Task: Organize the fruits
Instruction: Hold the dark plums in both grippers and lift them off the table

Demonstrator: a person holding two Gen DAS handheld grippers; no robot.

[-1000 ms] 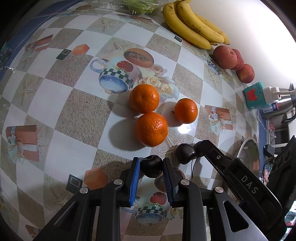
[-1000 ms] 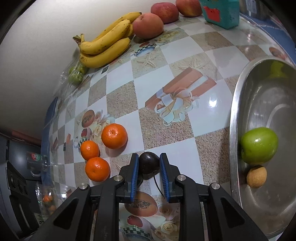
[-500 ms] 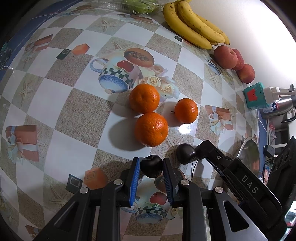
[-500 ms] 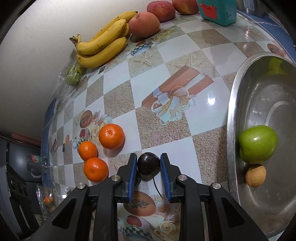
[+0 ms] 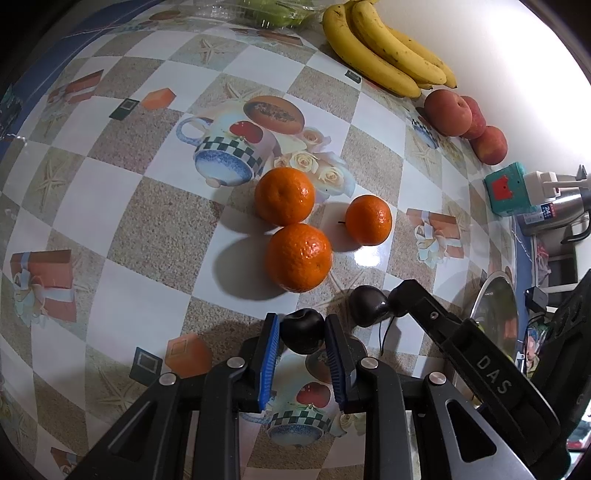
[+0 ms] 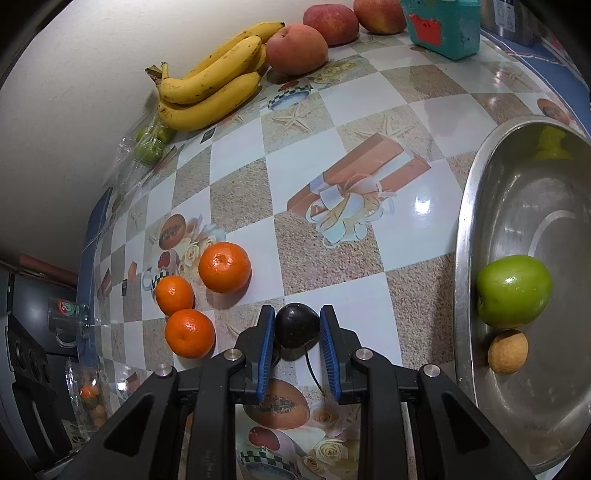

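Note:
My left gripper (image 5: 302, 332) is shut on a dark cherry (image 5: 303, 329) just above the patterned tablecloth. My right gripper (image 6: 297, 326) is shut on a second dark cherry (image 6: 295, 325) with a thin stem; this cherry (image 5: 367, 304) and the right gripper's finger show in the left wrist view. Three oranges (image 5: 298, 256) lie just beyond the cherries, and they also show in the right wrist view (image 6: 224, 266). A steel bowl (image 6: 466, 206) at the right holds a green apple (image 6: 513, 290) and a small tan fruit (image 6: 508, 351).
Bananas (image 6: 210, 92) and peaches (image 6: 296, 48) lie along the white wall. A bag of green fruit (image 6: 149, 146) sits at the far left. A teal box (image 6: 441, 26) and a steel kettle (image 5: 554, 212) stand at the back right. A glass mug (image 6: 70, 317) is off the table's left edge.
The right gripper has risen slightly with its cherry and shifted a little toward the bowl. The left gripper holds still.

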